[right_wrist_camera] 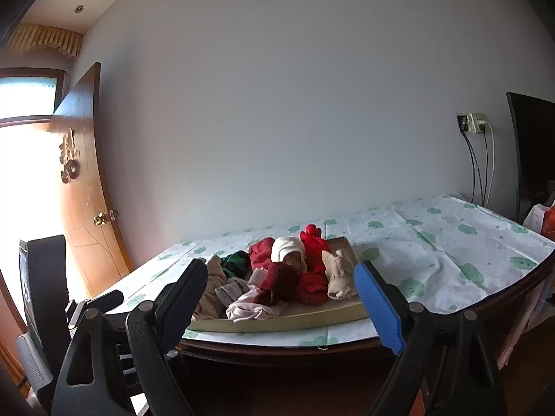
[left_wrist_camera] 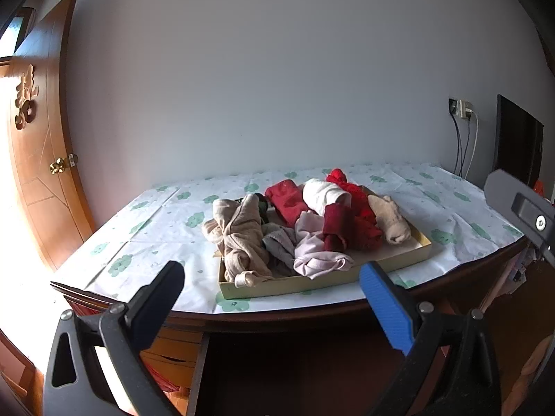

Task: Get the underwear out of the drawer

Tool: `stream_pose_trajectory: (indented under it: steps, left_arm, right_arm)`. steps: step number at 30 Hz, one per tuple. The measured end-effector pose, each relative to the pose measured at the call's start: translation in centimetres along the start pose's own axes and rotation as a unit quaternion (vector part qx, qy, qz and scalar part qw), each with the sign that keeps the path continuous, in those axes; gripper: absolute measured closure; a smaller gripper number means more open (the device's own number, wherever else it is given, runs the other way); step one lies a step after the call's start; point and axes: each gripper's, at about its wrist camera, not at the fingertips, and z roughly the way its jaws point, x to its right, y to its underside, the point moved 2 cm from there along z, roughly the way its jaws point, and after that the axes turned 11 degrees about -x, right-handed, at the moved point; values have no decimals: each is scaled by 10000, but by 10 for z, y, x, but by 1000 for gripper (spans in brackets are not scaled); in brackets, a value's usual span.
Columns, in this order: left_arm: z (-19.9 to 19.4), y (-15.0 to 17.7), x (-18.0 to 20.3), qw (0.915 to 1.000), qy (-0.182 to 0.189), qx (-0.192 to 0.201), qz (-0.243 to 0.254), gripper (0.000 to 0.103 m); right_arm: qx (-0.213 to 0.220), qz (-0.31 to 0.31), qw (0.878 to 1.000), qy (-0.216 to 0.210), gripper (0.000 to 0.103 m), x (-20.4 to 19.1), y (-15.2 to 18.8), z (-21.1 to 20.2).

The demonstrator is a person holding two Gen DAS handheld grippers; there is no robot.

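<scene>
Both of my grippers read wide open and empty. Left gripper (left_wrist_camera: 272, 286): jaws spread far apart, nothing between them, touching nothing; it hangs off the near edge of the table. Right gripper (right_wrist_camera: 281, 282): same stance, jaws well apart, nothing clamped. One blue pad (right_wrist_camera: 378, 303) shows on its right finger, a dark one on the left. From the left wrist view I catch part of the right gripper's body at the far right edge.

Surface: a dark wooden table (left_wrist_camera: 312, 315) covered by a white cloth (left_wrist_camera: 156, 228) printed with green cloud shapes, creased in squares. Plain pale wall behind. A wooden door (left_wrist_camera: 41, 159) with a brass handle stands at left, with bright light washing out the opening beside it. At right, a wall socket (right_wrist_camera: 473, 123) with cables hanging down, and a dark flat panel (right_wrist_camera: 534, 156) next to it. Below the tabletop on the left I see orange-brown drawer fronts (left_wrist_camera: 177, 350).

Task item: the underwear (left_wrist_camera: 305, 225) lies heaped in a shallow cardboard tray (left_wrist_camera: 399, 260) on the cloth — beige, grey, pale pink, dark red, bright red, white and one green piece, rolled and bunched, touching one another. The tray sits just past the near table edge, ahead of both grippers and framed between the fingers of each. Neither gripper touches it.
</scene>
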Motion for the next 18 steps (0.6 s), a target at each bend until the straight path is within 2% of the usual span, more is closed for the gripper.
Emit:
stream_pose_trajectory:
  steps: [18]
  left_arm:
    - [-16,-4,-11,9996,-69,186,-199,1]
  right_arm:
    - [214,-95,9997,-46,14,-8,-4,-16]
